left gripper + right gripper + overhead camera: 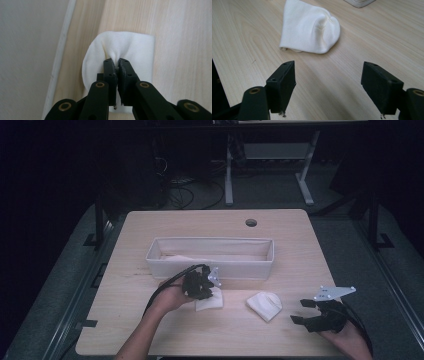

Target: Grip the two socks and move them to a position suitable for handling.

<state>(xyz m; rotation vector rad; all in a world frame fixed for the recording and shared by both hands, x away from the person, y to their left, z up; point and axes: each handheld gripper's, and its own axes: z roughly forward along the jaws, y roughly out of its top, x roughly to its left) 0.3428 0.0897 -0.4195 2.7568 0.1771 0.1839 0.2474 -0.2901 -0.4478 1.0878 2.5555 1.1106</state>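
High view overlooks table (295, 270); gripper views sit close above it

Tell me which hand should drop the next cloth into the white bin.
Left. Its gripper is already pinched shut on a white cloth right beside the bin. The right gripper sits open, short of the other cloth, and farther from the bin.

In the high view the left gripper (201, 285) covers the 9 o'clock part of a cloth (210, 301). In the left gripper view its pinched fold (117, 53) vanishes between the fingers (110, 72).
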